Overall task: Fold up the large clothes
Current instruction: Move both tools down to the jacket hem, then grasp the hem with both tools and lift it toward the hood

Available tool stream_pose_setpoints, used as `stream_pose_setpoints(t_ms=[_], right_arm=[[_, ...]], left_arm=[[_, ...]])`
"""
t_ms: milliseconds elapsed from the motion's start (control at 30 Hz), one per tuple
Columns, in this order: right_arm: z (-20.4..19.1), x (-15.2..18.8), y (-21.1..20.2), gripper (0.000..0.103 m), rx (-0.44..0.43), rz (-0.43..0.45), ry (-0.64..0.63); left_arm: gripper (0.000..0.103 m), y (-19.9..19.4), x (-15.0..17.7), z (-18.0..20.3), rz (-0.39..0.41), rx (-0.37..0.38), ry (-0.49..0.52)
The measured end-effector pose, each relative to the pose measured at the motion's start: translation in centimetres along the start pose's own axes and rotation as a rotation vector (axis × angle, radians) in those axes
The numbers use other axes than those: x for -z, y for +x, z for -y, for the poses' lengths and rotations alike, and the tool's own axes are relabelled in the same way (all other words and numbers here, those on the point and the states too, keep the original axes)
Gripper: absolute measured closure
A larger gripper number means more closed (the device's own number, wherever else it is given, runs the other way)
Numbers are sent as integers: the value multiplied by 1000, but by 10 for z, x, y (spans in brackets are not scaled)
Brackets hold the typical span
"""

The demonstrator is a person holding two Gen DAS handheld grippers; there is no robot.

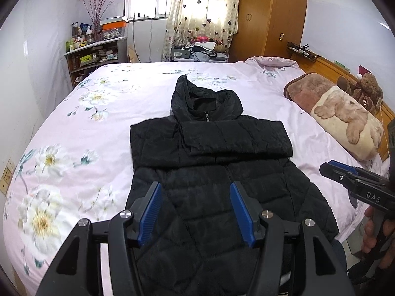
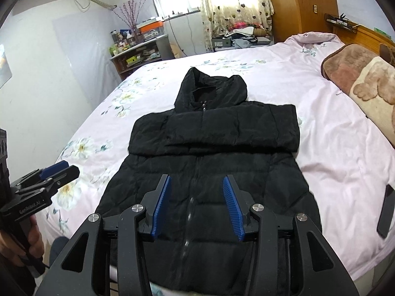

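1. Readable writing: the right gripper (image 1: pixel 328 170), seen from the left camera, is showing "DAS" in white on its black body. The left gripper (image 2: pixel 63 169), seen from the right camera, is showing "GenRobot.AI". The teddy bear (image 1: pixel 367 91) by the headboard is wearing a number on its foot that looks like "1892", but it's too small to be sure.
2. The jacket (image 1: pixel 212 162) is lying flat on the bed (image 1: pixel 74 128), black, quilted, hood pointing at the far side, zipper up. Both sleeves are lying folded across the chest, making a band just below the collar.
3. Stuff around: a pillow (image 1: pixel 345 120) with a bear print is sitting at the right side of the bed, with a brown blanket (image 1: pixel 306 91) beside it. A cluttered shelf (image 1: pixel 93 54) is standing at the far left, a heart-pattern curtain (image 1: pixel 202 12) is hanging over the window, and a wooden wardrobe (image 1: pixel 271 17) is standing in the far corner. A dark flat thing (image 2: pixel 386 209) is lying on the sheet at the right edge; can't tell what it is.
4. Nothing is blocking the jacket besides the grippers themselves.
5. Both grippers are angling downward over the jacket's bottom half. A hand (image 1: pixel 372 231) is gripping the right handle, and another hand (image 2: pixel 24 241) is gripping the left one.
6. Both sets of jaws are sitting about halfway open, blue pads apart, gripping nothing.
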State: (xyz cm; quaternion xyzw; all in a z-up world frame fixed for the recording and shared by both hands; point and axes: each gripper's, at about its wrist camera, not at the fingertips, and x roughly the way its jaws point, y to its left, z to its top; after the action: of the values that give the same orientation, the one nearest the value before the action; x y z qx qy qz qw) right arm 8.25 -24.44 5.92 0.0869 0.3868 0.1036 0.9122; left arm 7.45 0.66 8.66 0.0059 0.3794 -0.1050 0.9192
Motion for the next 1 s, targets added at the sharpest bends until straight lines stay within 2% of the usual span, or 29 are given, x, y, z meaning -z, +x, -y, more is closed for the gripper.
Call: stream_pose_setpoints(t_ms=[233, 600, 767, 933, 1000], right_arm=[[35, -58, 39, 58, 14, 3, 11], [90, -164, 148, 58, 19, -37, 33], [112, -194, 213, 58, 9, -90, 70], [124, -208, 271, 58, 34, -138, 57], [130, -214, 294, 58, 50, -153, 48]], left_arm=[[44, 59, -61, -5, 1, 24, 20], [40, 183, -165, -31, -13, 45, 12], [40, 249, -188, -43, -50, 49, -9], [40, 315, -200, -55, -114, 14, -20], [40, 339, -205, -60, -138, 28, -41]])
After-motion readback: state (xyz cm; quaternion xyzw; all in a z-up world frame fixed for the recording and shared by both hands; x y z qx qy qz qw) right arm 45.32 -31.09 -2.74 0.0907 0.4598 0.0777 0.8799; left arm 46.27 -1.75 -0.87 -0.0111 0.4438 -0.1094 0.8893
